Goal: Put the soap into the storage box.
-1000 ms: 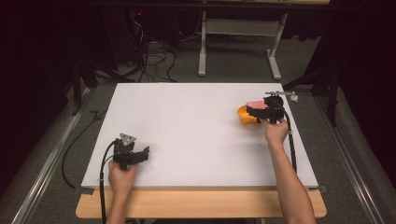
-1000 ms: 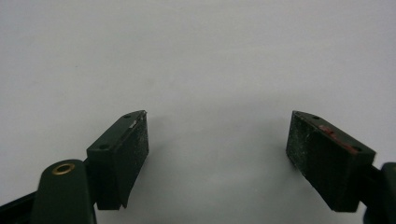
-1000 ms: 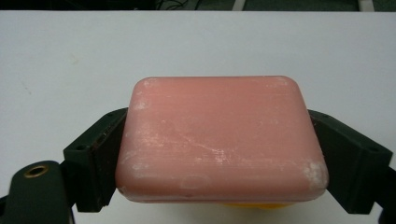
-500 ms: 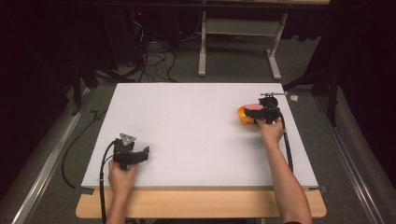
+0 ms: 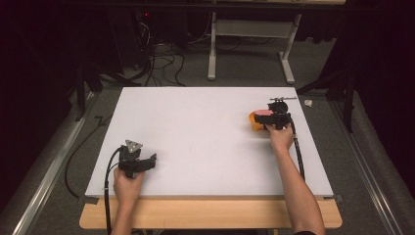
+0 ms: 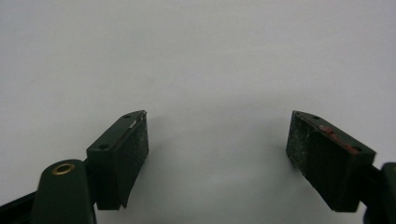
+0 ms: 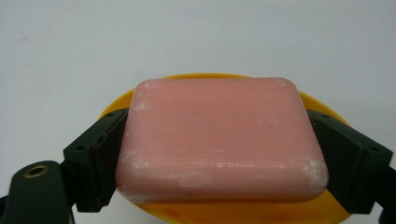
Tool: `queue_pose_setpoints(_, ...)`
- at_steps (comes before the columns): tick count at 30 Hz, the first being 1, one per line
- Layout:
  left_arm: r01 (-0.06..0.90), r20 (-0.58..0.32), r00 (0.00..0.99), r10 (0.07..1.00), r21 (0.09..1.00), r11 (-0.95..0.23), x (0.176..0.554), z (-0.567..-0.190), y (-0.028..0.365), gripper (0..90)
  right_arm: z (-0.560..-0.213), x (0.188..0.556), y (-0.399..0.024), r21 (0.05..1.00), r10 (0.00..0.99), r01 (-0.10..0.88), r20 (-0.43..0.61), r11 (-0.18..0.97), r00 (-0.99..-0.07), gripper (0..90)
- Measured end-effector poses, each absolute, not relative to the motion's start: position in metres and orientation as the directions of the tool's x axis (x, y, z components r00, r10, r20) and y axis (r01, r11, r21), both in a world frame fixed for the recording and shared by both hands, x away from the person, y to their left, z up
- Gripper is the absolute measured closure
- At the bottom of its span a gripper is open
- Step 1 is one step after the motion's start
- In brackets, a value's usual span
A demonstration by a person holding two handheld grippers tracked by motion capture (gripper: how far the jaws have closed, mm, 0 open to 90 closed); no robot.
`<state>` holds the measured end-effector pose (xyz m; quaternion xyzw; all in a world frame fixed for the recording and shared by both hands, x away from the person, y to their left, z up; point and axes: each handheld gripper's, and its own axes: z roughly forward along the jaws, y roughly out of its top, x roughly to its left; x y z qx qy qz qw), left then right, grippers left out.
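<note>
Here, right gripper (image 7: 219,154): jaws pinching a pink soap bar (image 7: 219,140) by its two short sides
Soap location: over a yellow dish (image 7: 322,109), far right of the white table (image 5: 195,132); resting or lifted, cannot tell
Grip rationale: likely flat sides for hold
Left gripper (image 6: 217,154): jaws spread, nothing between, parked near front-left edge

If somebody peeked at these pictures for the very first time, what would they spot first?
Probably the pink bar of soap, squeezed between the jaws of the right hand-held gripper over a yellow dish near the right edge of the white table. Next comes the left hand-held gripper at the front left corner, its jaws wide apart with nothing between them.
</note>
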<state>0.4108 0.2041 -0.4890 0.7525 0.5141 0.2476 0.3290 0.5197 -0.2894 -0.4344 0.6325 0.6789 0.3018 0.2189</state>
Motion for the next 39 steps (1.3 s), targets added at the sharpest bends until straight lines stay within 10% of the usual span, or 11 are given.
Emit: queue_pose_setpoints(39, 0.611, 0.033, 0.349, 0.936, 0.749, -0.254, 0.411, -0.489, 0.204, 21.4, -0.414, 0.494, -0.291, 0.737, 0.978, 0.674, 0.103, 0.045, -0.179, 15.3)
